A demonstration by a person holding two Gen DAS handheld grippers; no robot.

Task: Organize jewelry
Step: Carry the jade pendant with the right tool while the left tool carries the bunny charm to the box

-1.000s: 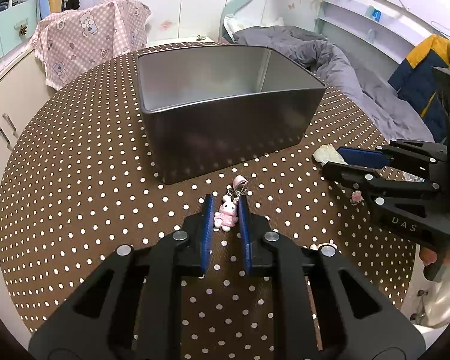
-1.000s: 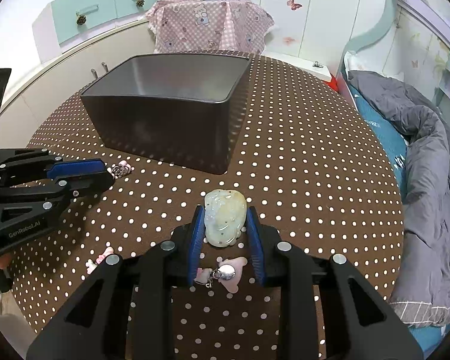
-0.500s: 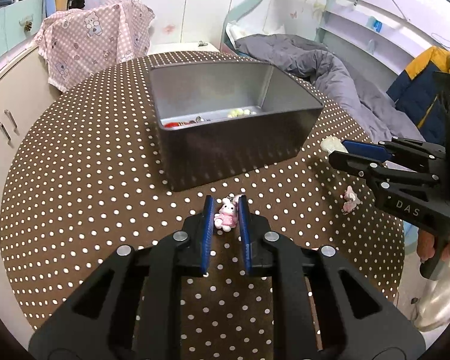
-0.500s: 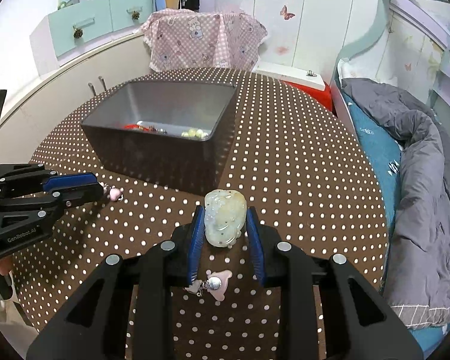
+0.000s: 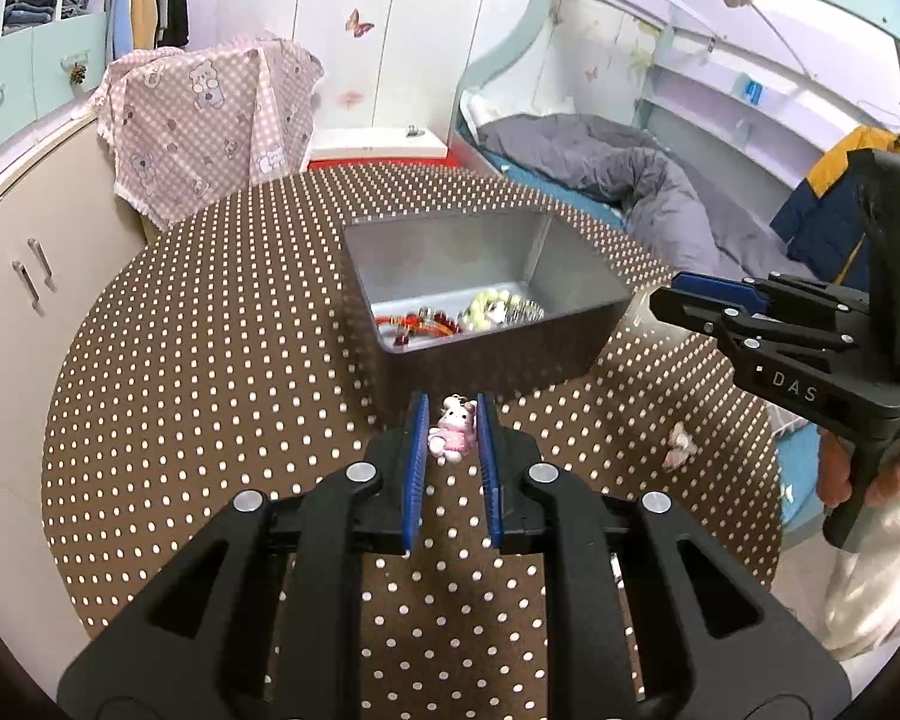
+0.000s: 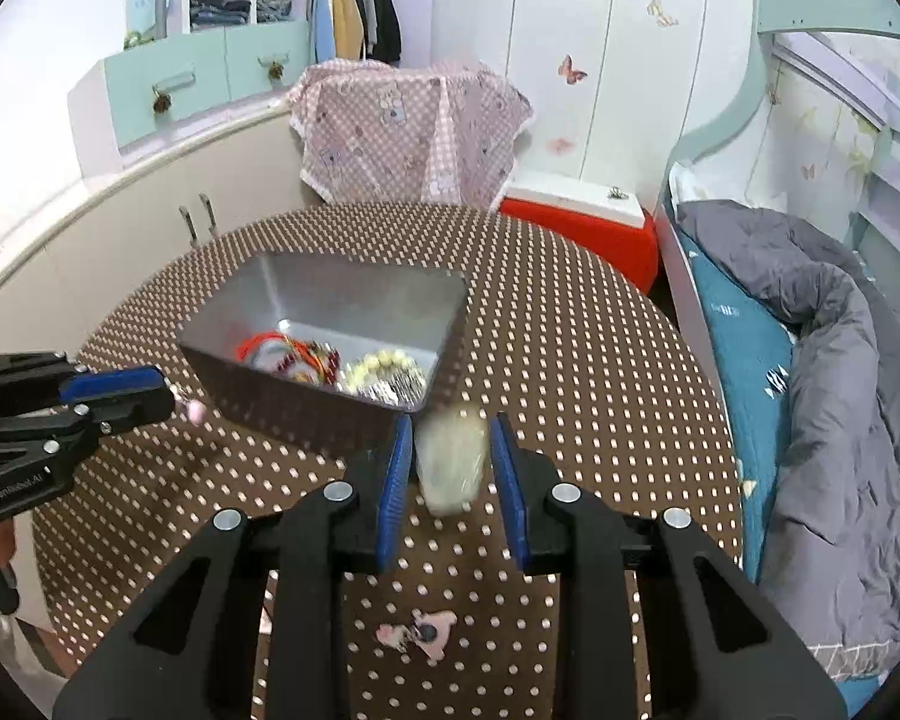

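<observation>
two grippers: left gripper [image 5: 452, 427] clamps bunny charm [image 5: 453, 435], right gripper [image 6: 450, 457] jade pendant [image 6: 452, 459].

Tabletop [image 6: 570, 360]: round, brown cloth with white dots, spread beneath and ahead of the jaws. Pink checked bear-print cloth [image 6: 408, 132]: draped at the far edge, beyond the jaws. Grey duvet [image 6: 840, 372]: on the bed to the right. Red box, white lid [image 6: 576, 216]: far right. Mint drawers [image 6: 198, 78], hanging clothes [image 6: 354, 0]: far left.
</observation>
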